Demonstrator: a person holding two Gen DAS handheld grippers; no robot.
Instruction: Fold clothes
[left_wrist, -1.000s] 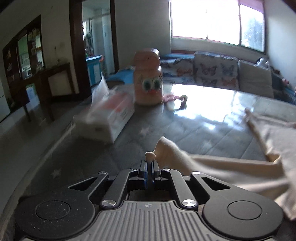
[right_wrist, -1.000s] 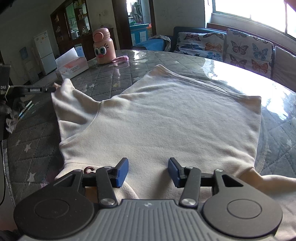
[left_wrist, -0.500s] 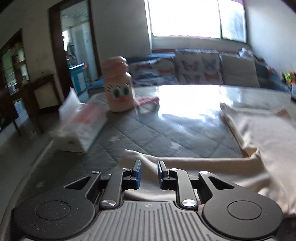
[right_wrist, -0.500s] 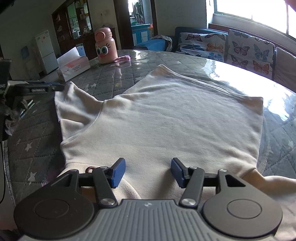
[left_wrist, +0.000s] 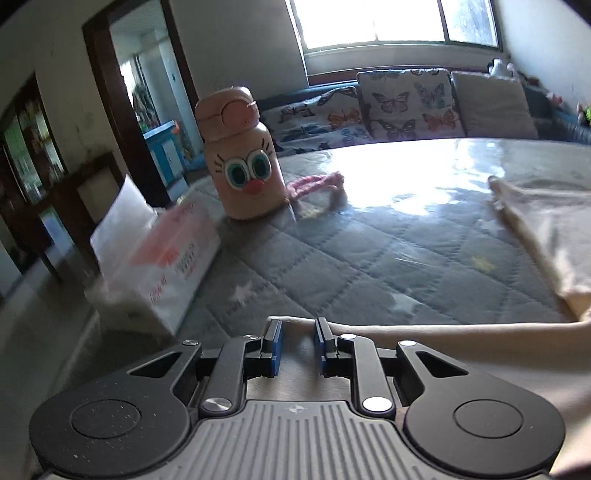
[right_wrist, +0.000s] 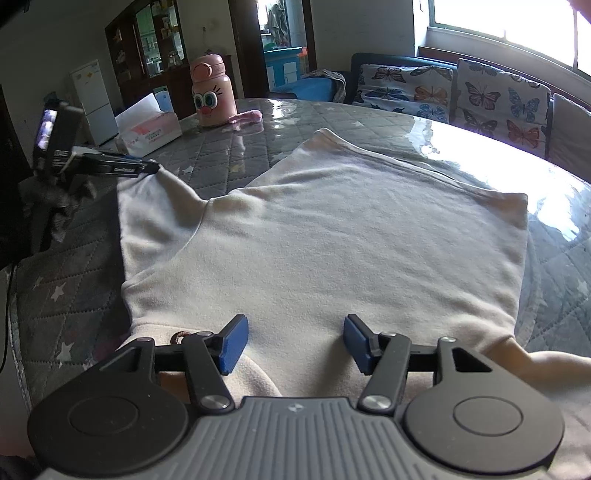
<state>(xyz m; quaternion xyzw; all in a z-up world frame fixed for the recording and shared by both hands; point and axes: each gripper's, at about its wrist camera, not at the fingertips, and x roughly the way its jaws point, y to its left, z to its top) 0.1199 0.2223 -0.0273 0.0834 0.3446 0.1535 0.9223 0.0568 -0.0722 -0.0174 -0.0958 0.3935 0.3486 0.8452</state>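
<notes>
A cream long-sleeved shirt (right_wrist: 332, 240) lies spread flat on the round table, its hem at the far side. One sleeve (left_wrist: 443, 339) stretches out to the left. My left gripper (left_wrist: 298, 332) hovers over that sleeve's end with its jaws a little apart; cloth lies under the gap and the pads do not press it. In the right wrist view the left gripper (right_wrist: 153, 168) sits at the sleeve tip. My right gripper (right_wrist: 295, 332) stands over the shirt's near edge by the collar, jaws opening, with only flat fabric below them.
A pink bottle with a cartoon face (left_wrist: 242, 158) stands at the table's far left, a pink strap (left_wrist: 317, 184) beside it. A tissue box (left_wrist: 162, 266) sits near the left table edge. The grey quilted tablecloth (right_wrist: 74, 280) has a glossy cover. A sofa with butterfly cushions (right_wrist: 480, 92) runs behind.
The left gripper let go of the sleeve tip it pinched, opened slightly and shifted along the table; the sleeve end now lies flat. The right jaws widened.
</notes>
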